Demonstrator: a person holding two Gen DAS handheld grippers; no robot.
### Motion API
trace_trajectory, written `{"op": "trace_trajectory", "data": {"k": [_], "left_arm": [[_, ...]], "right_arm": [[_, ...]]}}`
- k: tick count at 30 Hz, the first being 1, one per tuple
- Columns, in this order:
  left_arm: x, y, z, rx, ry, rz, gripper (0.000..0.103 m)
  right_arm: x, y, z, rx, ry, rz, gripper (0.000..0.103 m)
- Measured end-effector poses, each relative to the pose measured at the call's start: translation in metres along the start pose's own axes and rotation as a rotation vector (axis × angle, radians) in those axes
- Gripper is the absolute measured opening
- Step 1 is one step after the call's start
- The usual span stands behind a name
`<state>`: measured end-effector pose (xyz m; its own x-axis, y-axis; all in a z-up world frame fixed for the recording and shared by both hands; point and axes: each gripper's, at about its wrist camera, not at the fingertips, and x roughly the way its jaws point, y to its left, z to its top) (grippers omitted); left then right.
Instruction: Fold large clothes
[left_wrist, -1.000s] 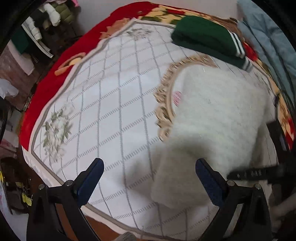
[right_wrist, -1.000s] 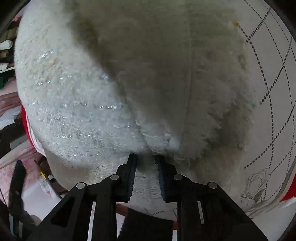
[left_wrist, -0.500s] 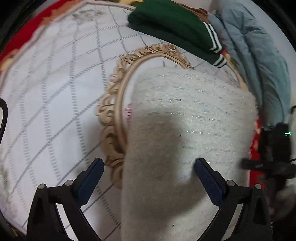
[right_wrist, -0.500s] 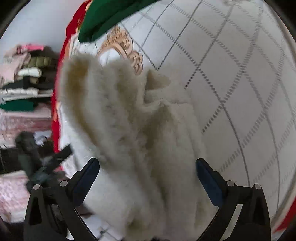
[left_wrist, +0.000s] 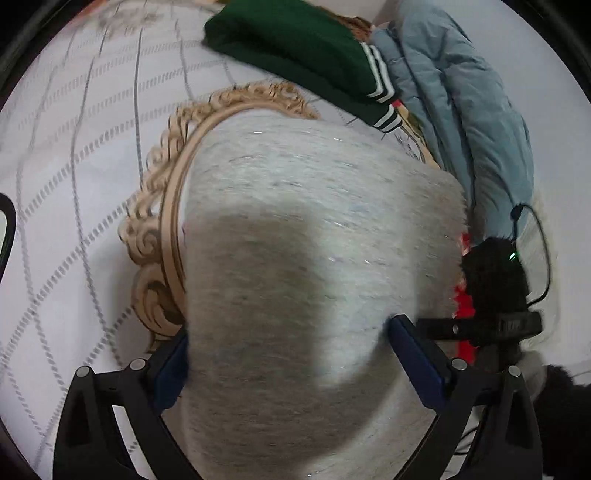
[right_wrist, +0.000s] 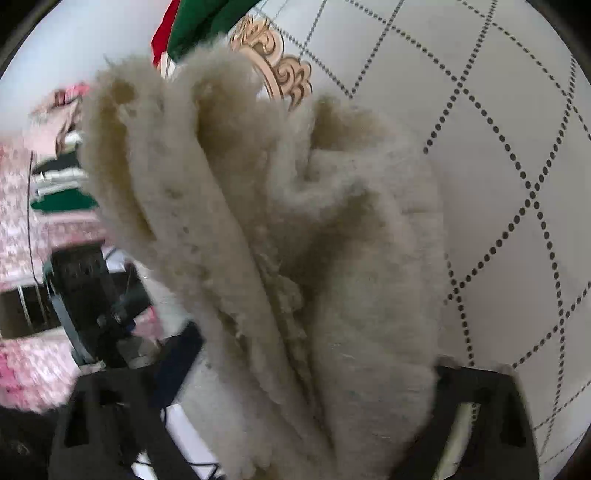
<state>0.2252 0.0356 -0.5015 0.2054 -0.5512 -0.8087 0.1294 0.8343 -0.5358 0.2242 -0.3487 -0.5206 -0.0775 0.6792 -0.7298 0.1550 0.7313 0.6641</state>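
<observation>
A white fluffy garment (left_wrist: 314, 240) lies folded on the bed cover (left_wrist: 74, 184), over its gold scroll ornament (left_wrist: 155, 236). My left gripper (left_wrist: 288, 332) hangs low over the garment's near end with jaws wide apart. The fabric fills the gap and hides part of the left finger. In the right wrist view the garment's stacked, fuzzy edges (right_wrist: 295, 221) rise between the fingers of my right gripper (right_wrist: 314, 350). Those jaws are closing around the bundle; its right finger is buried in the pile. The right gripper also shows as a black body (left_wrist: 495, 295) at the garment's right edge.
A folded dark green sweater with white stripes (left_wrist: 295, 48) and a blue-grey padded jacket (left_wrist: 461, 110) lie at the far side of the bed. The cover's red border (left_wrist: 461, 306) runs beside the garment. Shelves of folded clothes (right_wrist: 62, 173) stand off the bed.
The right gripper let go of the garment's edge, opened wide, and now stands narrower around the folded bundle. The left gripper swung from the bare cover down over the garment.
</observation>
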Motion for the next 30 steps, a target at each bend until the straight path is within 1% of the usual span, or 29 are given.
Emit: {"op": "trace_trajectory", "data": {"k": [1, 2, 5, 8, 10, 12, 13, 15, 18, 19, 21, 22, 24, 27, 28, 29, 30], "left_arm": [[-0.006, -0.005, 0.002, 0.016, -0.011, 0.020, 0.100], [-0.008, -0.006, 0.004, 0.015, -0.018, 0.020, 0.100], [-0.019, -0.011, 0.014, 0.002, -0.033, 0.020, 0.100], [-0.030, -0.020, 0.025, 0.027, -0.050, 0.036, 0.100], [-0.038, -0.028, 0.039, 0.036, -0.057, 0.036, 0.100], [-0.042, -0.036, 0.053, 0.044, -0.060, 0.034, 0.100], [-0.046, -0.040, 0.061, 0.049, -0.064, 0.034, 0.100], [-0.050, -0.048, 0.077, 0.064, -0.069, 0.037, 0.100], [-0.056, -0.063, 0.113, 0.076, -0.079, 0.037, 0.100], [-0.058, -0.071, 0.132, 0.082, -0.087, 0.036, 0.100], [-0.061, -0.082, 0.162, 0.099, -0.097, 0.037, 0.100], [-0.063, -0.085, 0.173, 0.109, -0.100, 0.038, 0.100], [-0.063, -0.094, 0.215, 0.119, -0.114, 0.042, 0.100], [-0.063, -0.097, 0.269, 0.122, -0.138, 0.043, 0.100], [-0.059, -0.097, 0.297, 0.121, -0.150, 0.048, 0.100], [-0.057, -0.097, 0.310, 0.121, -0.153, 0.052, 0.100], [-0.051, -0.095, 0.331, 0.122, -0.156, 0.060, 0.100]], "right_arm": [[-0.007, 0.002, -0.001, 0.013, -0.020, 0.017, 0.068], [-0.011, 0.007, 0.001, 0.020, -0.035, 0.021, 0.062], [-0.019, 0.023, 0.003, 0.024, -0.063, 0.029, 0.056], [-0.029, 0.037, 0.006, 0.035, -0.092, 0.038, 0.054], [-0.034, 0.046, 0.005, 0.036, -0.103, 0.044, 0.054], [-0.048, 0.052, 0.010, 0.039, -0.117, 0.048, 0.054], [-0.050, 0.064, 0.014, 0.037, -0.125, 0.047, 0.054], [-0.068, 0.070, 0.023, 0.034, -0.141, 0.048, 0.054], [-0.095, 0.086, 0.048, 0.029, -0.164, 0.044, 0.054], [-0.109, 0.093, 0.060, 0.019, -0.176, 0.040, 0.054], [-0.130, 0.102, 0.083, 0.021, -0.196, 0.045, 0.054], [-0.146, 0.108, 0.100, 0.022, -0.210, 0.040, 0.054], [-0.168, 0.118, 0.132, 0.022, -0.232, 0.034, 0.054], [-0.191, 0.135, 0.193, 0.027, -0.255, 0.032, 0.054], [-0.197, 0.140, 0.218, 0.028, -0.259, 0.033, 0.054], [-0.206, 0.143, 0.246, 0.034, -0.262, 0.037, 0.054], [-0.209, 0.145, 0.269, 0.042, -0.261, 0.041, 0.054]]}}
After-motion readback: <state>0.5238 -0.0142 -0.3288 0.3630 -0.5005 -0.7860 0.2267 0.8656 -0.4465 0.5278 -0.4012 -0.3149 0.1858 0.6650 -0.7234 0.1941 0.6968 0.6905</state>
